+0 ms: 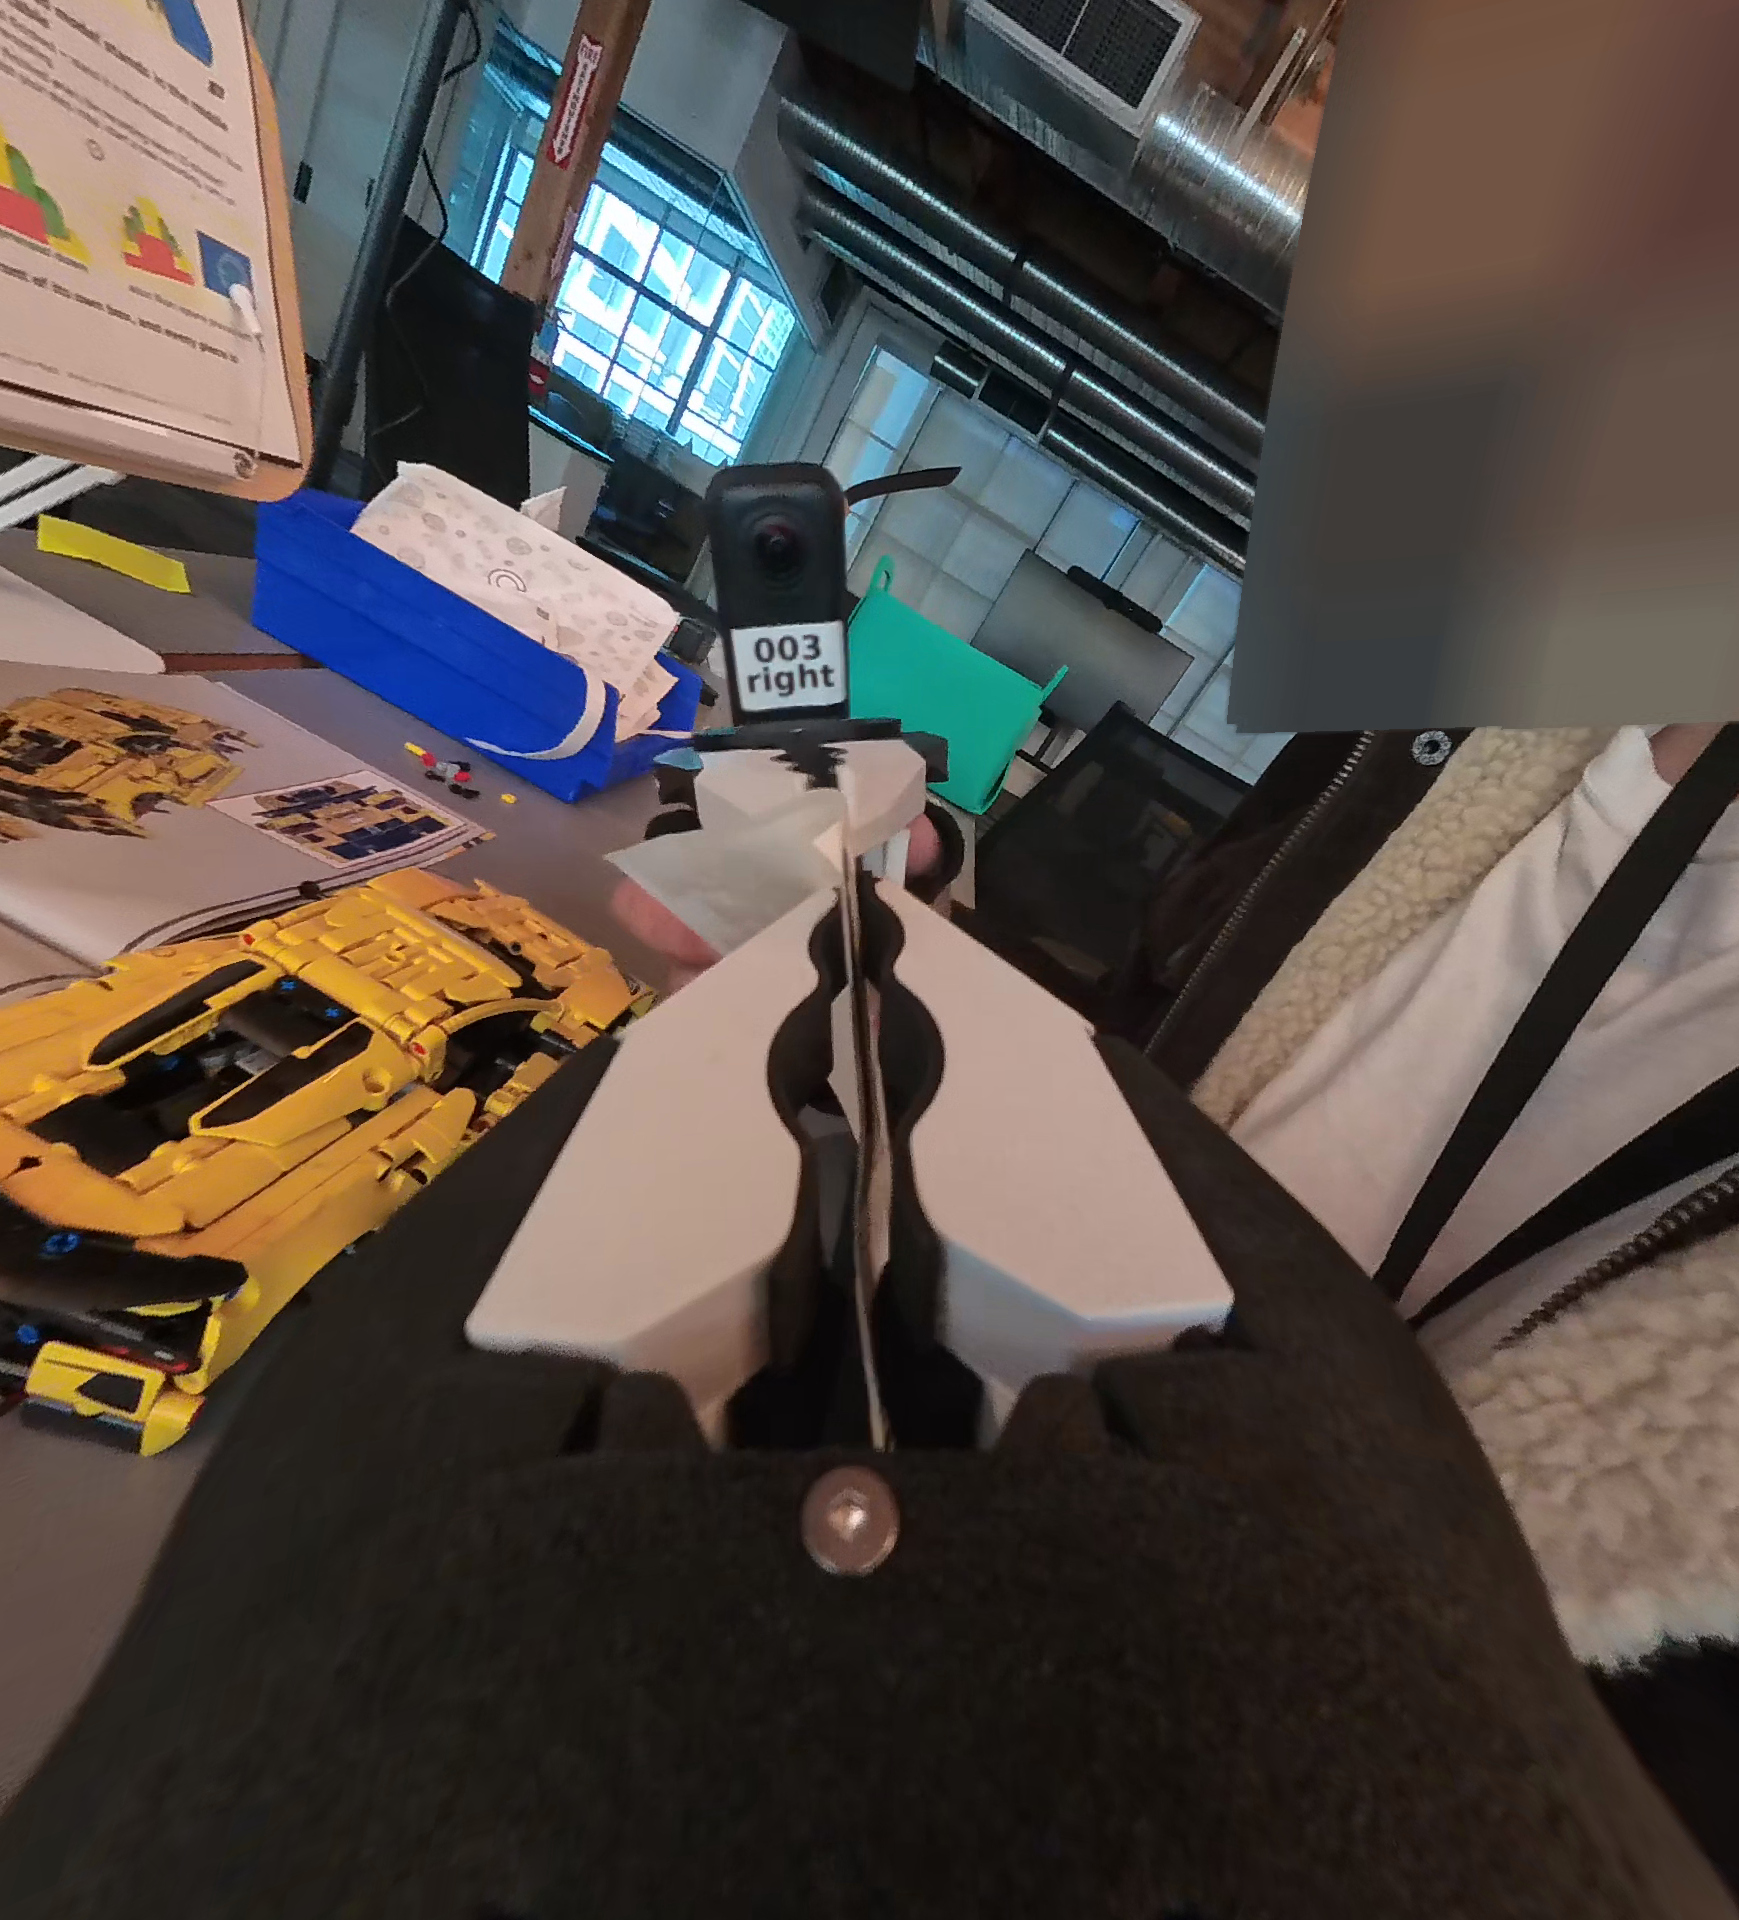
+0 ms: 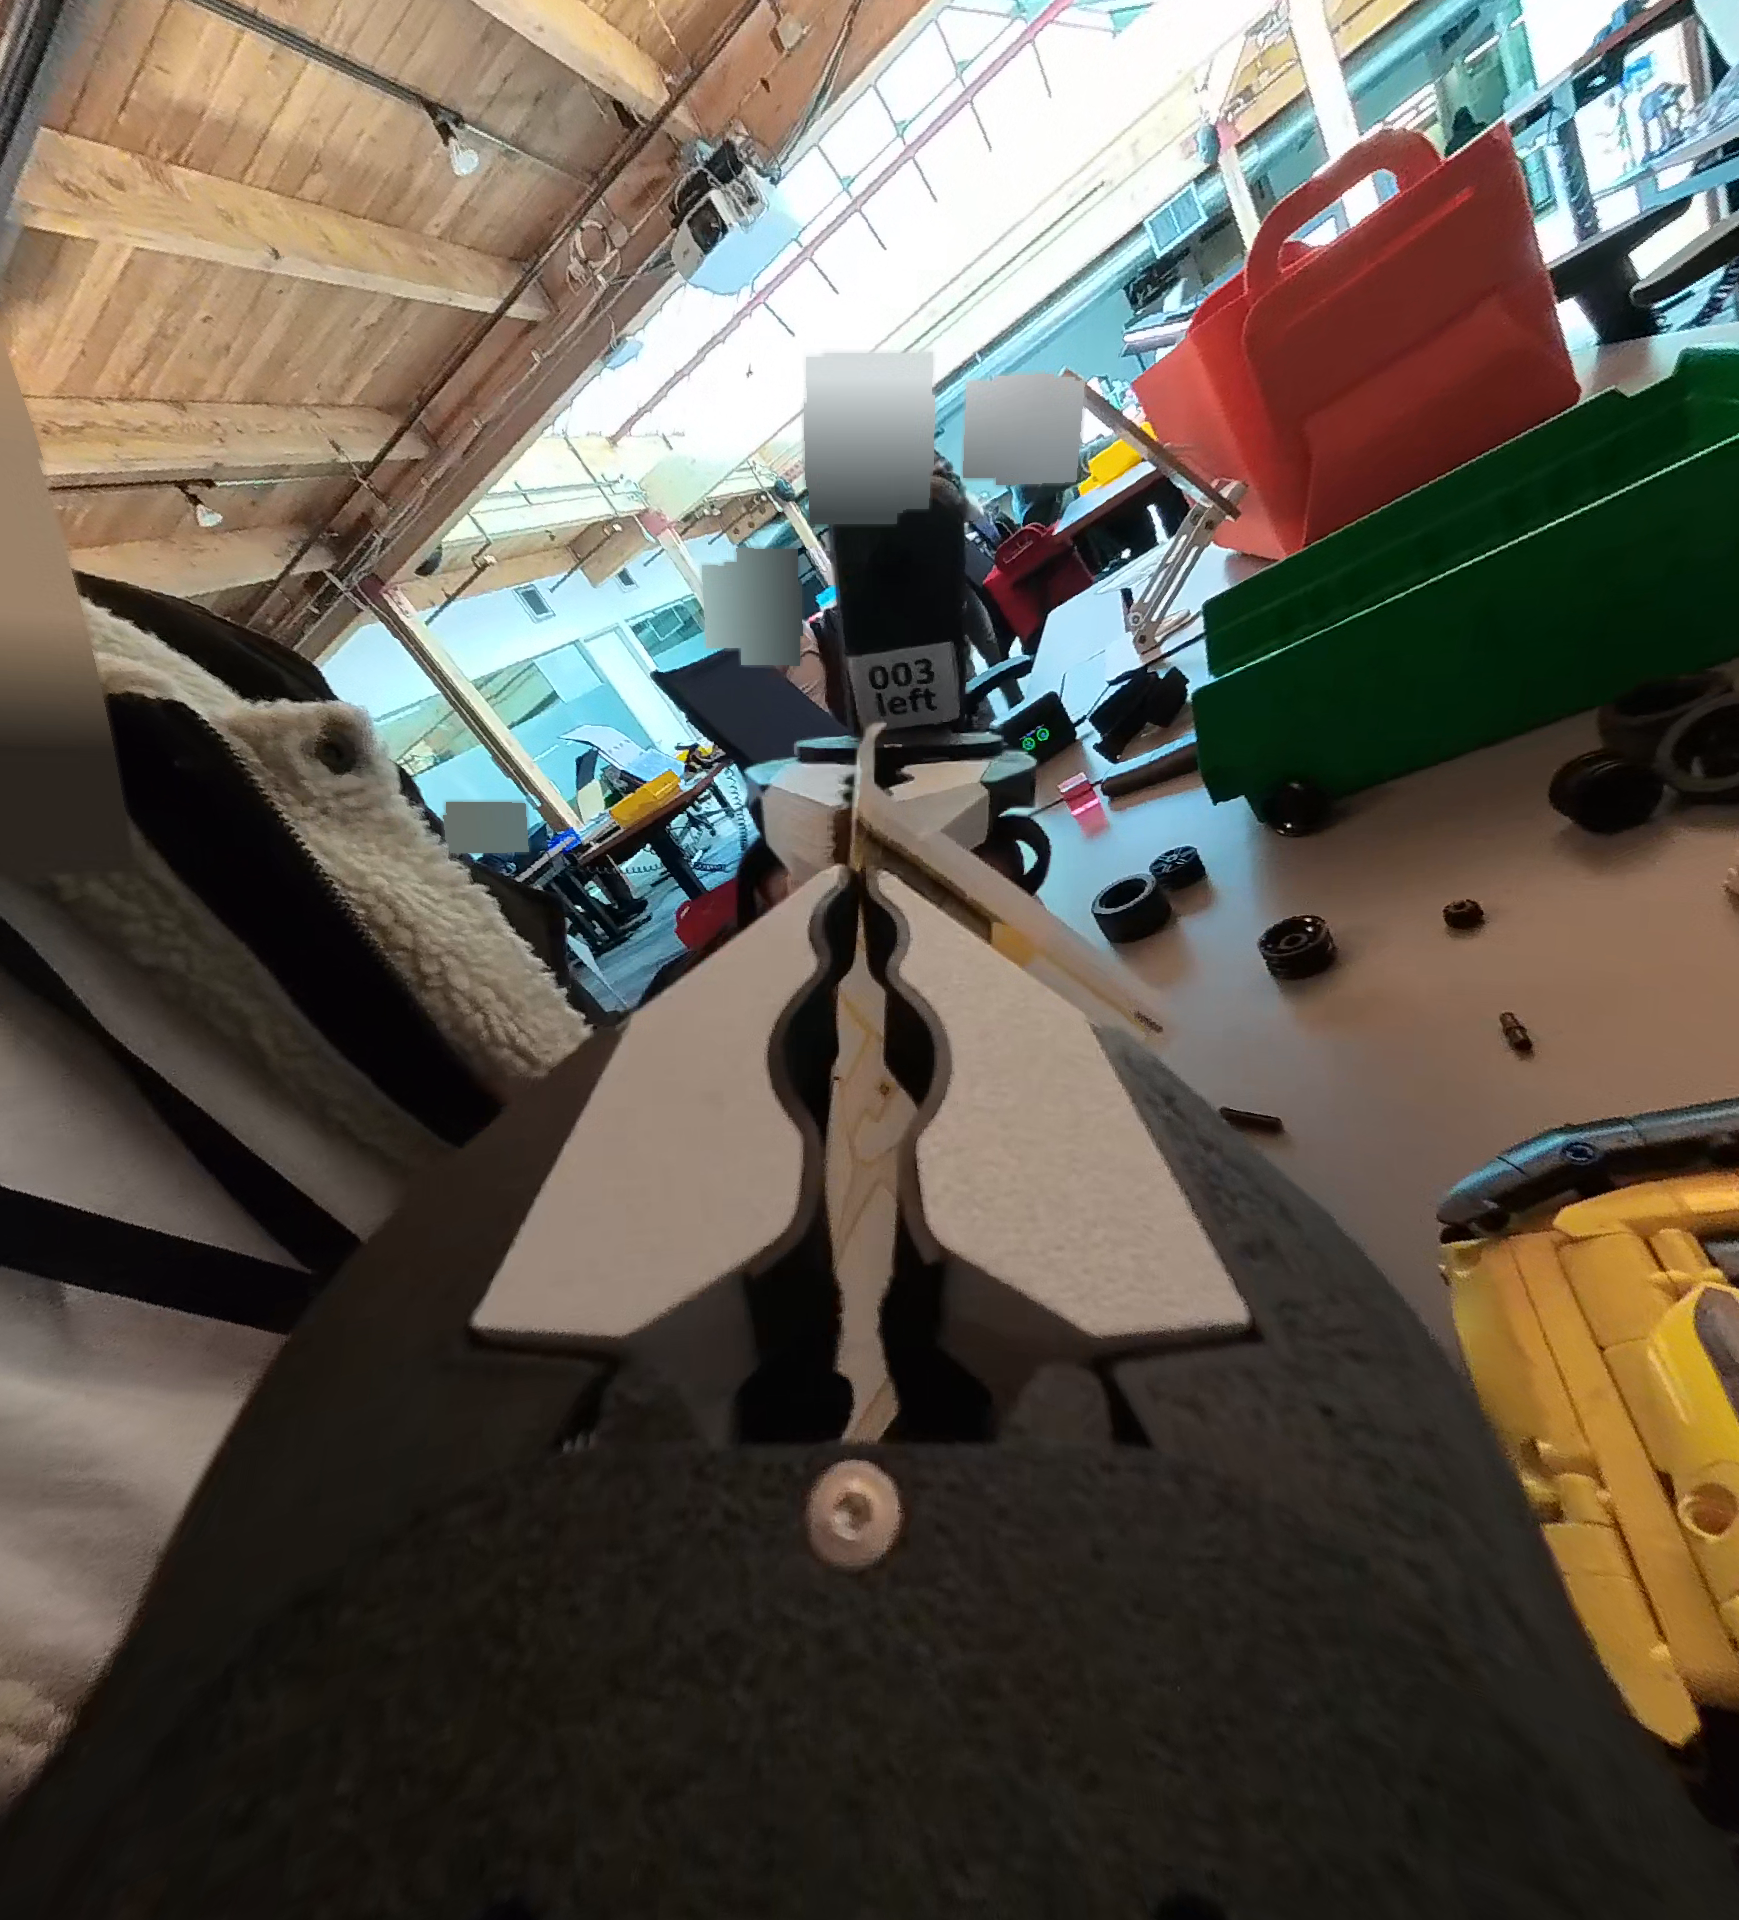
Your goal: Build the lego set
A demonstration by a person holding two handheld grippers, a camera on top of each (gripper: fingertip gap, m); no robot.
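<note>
A thin white sheet with yellow marks (image 2: 1000, 935) is held in the air between my two grippers, which face each other tip to tip. My left gripper (image 1: 849, 894) is shut on the sheet, seen edge-on between its fingers, with a white flap (image 1: 719, 883) spreading left. My right gripper (image 2: 852, 883) is shut on the same sheet. The right gripper also shows in the left wrist view (image 1: 844, 821), and the left gripper in the right wrist view (image 2: 849, 821). The yellow lego car (image 1: 252, 1060) lies on the table to the left; it also shows in the right wrist view (image 2: 1623, 1403).
Black wheels (image 2: 1135, 906) and small pins lie on the table by a green bin (image 2: 1519, 582) and a red bag (image 2: 1384, 343). A blue bin with paper (image 1: 429, 644), a teal bag (image 1: 938, 686), an open instruction booklet (image 1: 117, 769) and small loose parts (image 1: 444, 771) lie behind the car. A person's jacket is close by.
</note>
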